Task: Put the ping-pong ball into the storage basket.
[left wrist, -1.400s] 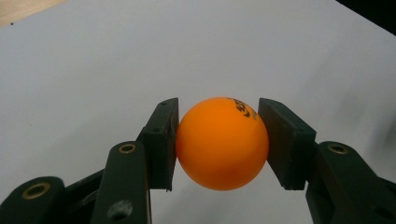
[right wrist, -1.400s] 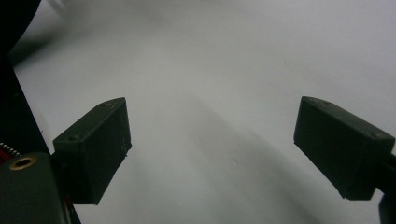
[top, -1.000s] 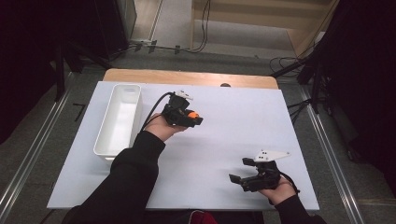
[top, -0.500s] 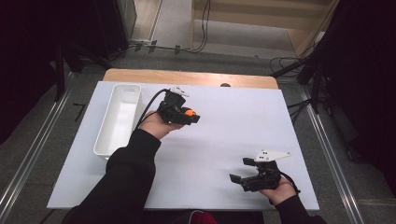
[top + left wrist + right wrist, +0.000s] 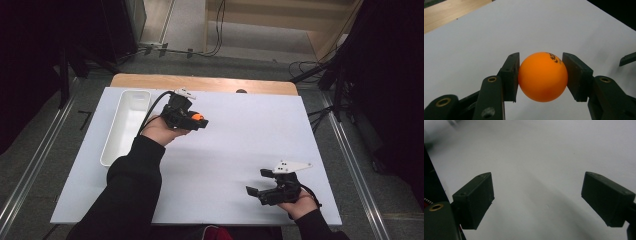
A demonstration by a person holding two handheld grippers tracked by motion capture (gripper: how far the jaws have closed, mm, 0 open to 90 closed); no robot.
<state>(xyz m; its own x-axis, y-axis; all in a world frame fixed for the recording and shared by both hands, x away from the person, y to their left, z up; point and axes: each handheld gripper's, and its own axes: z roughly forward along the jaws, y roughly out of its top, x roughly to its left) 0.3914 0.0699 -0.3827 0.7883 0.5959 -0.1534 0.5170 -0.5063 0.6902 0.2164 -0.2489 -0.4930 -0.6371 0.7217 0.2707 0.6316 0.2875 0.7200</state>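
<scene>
White table (image 5: 225, 150) spreads below me. Left of centre in the high view, my left gripper (image 5: 192, 120) clamps the orange ball (image 5: 543, 76) beside the tray (image 5: 125, 125); my right gripper (image 5: 262, 190), lower right, gapes empty.

The orange ping-pong ball (image 5: 543, 76) looks like smooth plastic with a soft, matt sheen and black print near its top. The left claw (image 5: 541, 76) that clamps it is matt black plastic, its arms set with small brass-coloured rivets. The right claw (image 5: 541, 202) has the same dull black plastic pads. The surface (image 5: 240, 145) is covered with a smooth, matt white sheet; a strip of light wood (image 5: 210, 84) shows at its far edge. The white bin (image 5: 116, 142) looks like smooth, slightly glossy plastic.
</scene>
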